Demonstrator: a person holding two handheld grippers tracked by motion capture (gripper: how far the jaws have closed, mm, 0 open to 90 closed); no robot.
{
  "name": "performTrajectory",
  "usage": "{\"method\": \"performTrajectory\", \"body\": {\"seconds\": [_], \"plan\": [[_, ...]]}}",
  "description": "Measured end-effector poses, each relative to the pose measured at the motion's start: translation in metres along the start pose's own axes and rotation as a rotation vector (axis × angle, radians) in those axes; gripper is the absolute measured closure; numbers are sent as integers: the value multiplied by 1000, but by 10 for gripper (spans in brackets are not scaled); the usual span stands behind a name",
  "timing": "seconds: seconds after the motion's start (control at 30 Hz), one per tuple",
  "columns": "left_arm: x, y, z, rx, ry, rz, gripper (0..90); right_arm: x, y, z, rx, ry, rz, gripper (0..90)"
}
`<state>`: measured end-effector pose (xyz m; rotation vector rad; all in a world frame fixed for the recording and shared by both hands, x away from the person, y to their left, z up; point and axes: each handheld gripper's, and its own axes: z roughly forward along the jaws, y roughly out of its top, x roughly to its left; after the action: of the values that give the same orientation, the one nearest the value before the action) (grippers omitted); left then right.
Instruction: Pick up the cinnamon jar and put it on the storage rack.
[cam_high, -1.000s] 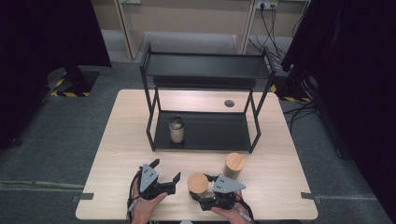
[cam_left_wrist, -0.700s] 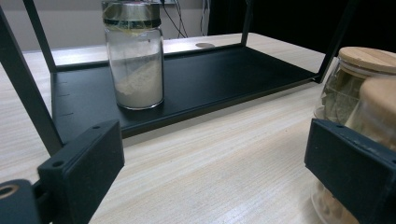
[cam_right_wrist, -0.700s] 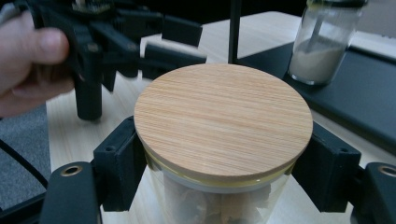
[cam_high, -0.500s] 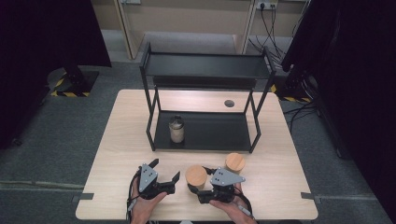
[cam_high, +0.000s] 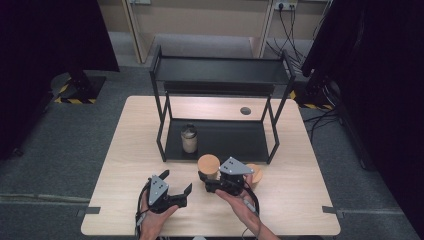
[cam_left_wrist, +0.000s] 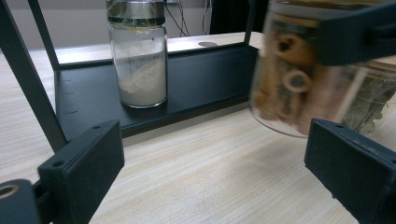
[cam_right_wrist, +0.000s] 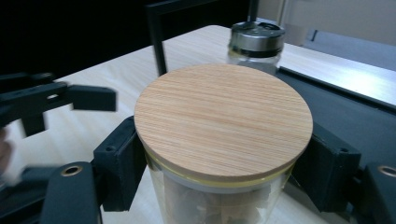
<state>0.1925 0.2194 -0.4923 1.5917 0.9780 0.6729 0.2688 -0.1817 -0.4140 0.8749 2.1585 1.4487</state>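
Note:
My right gripper (cam_high: 210, 180) is shut on a glass jar with a round wooden lid (cam_high: 208, 164), just in front of the black rack. In the right gripper view the jaws clasp this jar (cam_right_wrist: 223, 116) under the lid. In the left gripper view the jar (cam_left_wrist: 289, 84) hangs tilted above the table, blurred, with ring-shaped pieces inside. My left gripper (cam_high: 177, 184) stands open to its left, nothing between its jaws (cam_left_wrist: 215, 163). A metal-lidded jar of pale powder (cam_high: 189, 137) (cam_left_wrist: 137, 51) stands on the rack's lower shelf (cam_high: 225, 140).
A second wooden-lidded jar (cam_high: 256, 173) holding green leaves (cam_left_wrist: 373, 98) stands on the table right of the held one. The black two-shelf rack (cam_high: 220, 70) fills the table's middle and back. A round hole (cam_high: 245, 110) lies in the tabletop behind it.
My right gripper has carried the wooden-lidded jar away from the table's front edge toward the rack. The left gripper has stayed put and open.

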Motion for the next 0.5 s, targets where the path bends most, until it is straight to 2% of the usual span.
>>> {"method": "performTrajectory", "body": {"seconds": [0.1,0.27,0.37,0.5], "plan": [[0,0,0,-1,-1,0,42,0,3,7,3,-19,12,259],[0,0,-1,-2,-2,-1,42,3,12,27,13,-84,31,259],[0,0,-1,-2,-3,0,42,2,14,33,13,-98,46,259],[0,0,-1,-3,-4,2,42,0,19,49,20,-146,63,259]]}}
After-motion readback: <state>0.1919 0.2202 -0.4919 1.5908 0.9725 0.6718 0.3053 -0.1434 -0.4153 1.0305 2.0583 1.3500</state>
